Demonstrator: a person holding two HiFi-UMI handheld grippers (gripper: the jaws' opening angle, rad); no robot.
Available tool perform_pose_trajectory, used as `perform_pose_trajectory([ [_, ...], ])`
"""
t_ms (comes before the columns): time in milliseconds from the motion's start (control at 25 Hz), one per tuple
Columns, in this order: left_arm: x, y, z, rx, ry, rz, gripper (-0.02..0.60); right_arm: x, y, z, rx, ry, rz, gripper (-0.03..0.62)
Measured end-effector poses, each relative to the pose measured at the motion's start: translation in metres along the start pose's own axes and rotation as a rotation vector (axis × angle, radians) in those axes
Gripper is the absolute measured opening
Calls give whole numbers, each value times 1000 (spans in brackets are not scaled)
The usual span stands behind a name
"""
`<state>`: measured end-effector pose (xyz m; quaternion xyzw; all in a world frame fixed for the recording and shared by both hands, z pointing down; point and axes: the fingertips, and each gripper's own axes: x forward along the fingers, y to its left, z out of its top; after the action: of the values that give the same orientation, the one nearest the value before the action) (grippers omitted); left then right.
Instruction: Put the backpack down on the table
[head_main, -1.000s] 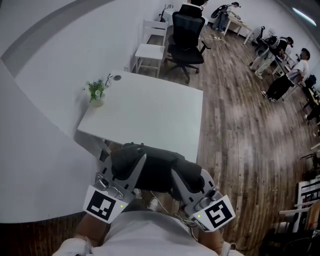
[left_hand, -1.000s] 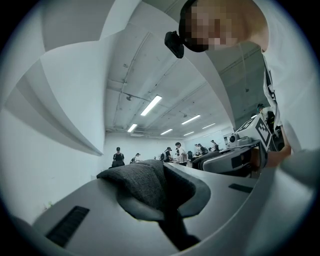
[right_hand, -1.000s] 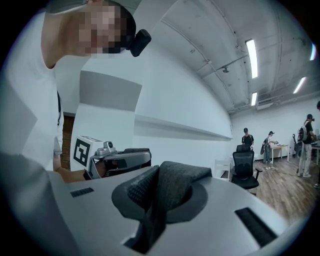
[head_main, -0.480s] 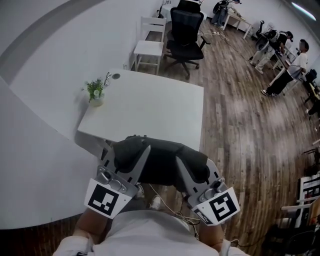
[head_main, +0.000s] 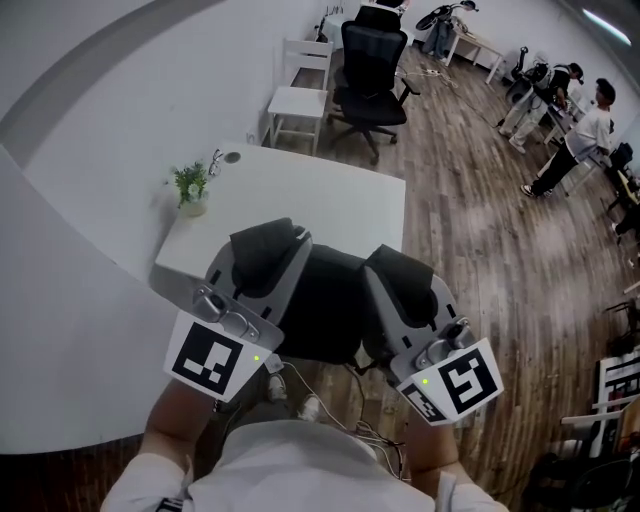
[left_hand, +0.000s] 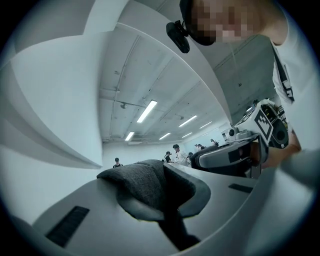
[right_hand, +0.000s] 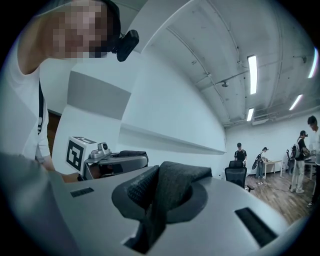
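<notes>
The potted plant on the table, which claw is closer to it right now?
Left. The left claw, shut on the backpack, is in front of the potted plant and slightly right of it; the right claw grips the backpack's other side, farther away.

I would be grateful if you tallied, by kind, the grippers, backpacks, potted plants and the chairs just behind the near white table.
grippers: 2, left gripper and right gripper
backpack: 1
potted plant: 1
chairs: 2, white chair and black office chair
total: 6
</notes>
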<state>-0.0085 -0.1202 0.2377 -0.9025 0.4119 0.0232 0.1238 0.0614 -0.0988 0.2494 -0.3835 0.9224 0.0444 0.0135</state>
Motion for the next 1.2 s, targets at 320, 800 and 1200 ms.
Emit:
perform_pose_trajectory([
  [320, 25, 18, 24, 65, -54, -11, 35, 9, -14, 30, -31, -30, -27, 55],
  [800, 59, 58, 46, 106, -111, -36, 35, 51, -51, 61, -99, -83, -88, 55],
  [1200, 95, 102, 25, 98, -131, -30, 35, 103, -89, 49, -148, -70, -126, 55],
])
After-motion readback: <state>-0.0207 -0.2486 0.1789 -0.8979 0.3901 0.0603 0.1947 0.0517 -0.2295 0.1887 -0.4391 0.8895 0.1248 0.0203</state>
